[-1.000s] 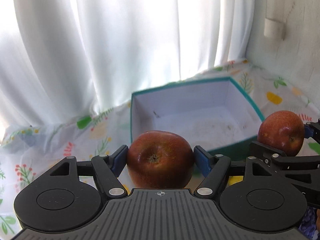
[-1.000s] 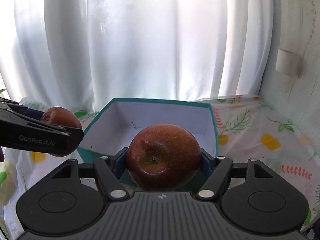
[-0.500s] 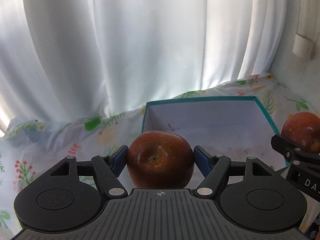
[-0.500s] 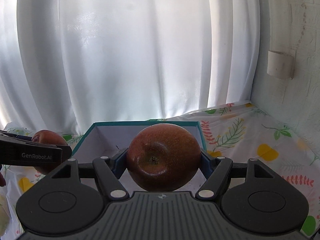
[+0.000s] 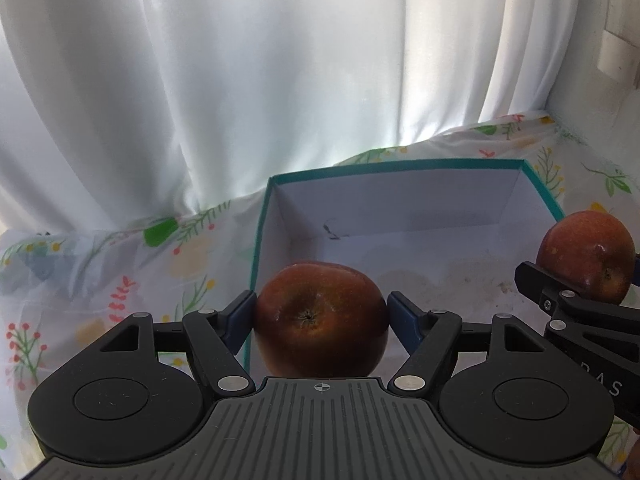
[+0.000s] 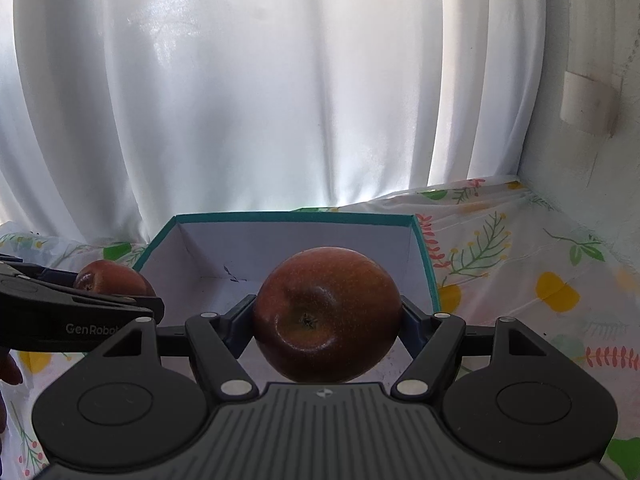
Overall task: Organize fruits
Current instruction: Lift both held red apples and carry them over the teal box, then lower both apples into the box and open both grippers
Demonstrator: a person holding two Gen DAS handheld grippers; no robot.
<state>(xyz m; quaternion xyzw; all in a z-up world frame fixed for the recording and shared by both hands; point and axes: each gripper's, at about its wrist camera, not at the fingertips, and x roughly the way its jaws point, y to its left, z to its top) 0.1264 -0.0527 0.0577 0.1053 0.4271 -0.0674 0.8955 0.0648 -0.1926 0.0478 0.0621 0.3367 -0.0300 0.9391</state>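
Note:
My left gripper (image 5: 321, 314) is shut on a dark red apple (image 5: 321, 320), held at the near left corner of an open box with a teal rim (image 5: 394, 165) and a white inside. My right gripper (image 6: 326, 314) is shut on a second red apple (image 6: 326, 314), held over the box's near edge. The box (image 6: 296, 216) has nothing lying in the part I see. The right gripper's apple shows at the right edge of the left wrist view (image 5: 586, 254). The left gripper's apple shows at the left of the right wrist view (image 6: 114, 280).
The box stands on a white tablecloth with a floral print (image 6: 520, 264). A white curtain (image 5: 280, 80) hangs right behind it. A white wall (image 6: 592, 80) with a small fitting closes the right side.
Both grippers, each still holding its apple, have moved closer to the box. The box now looks larger in both views.

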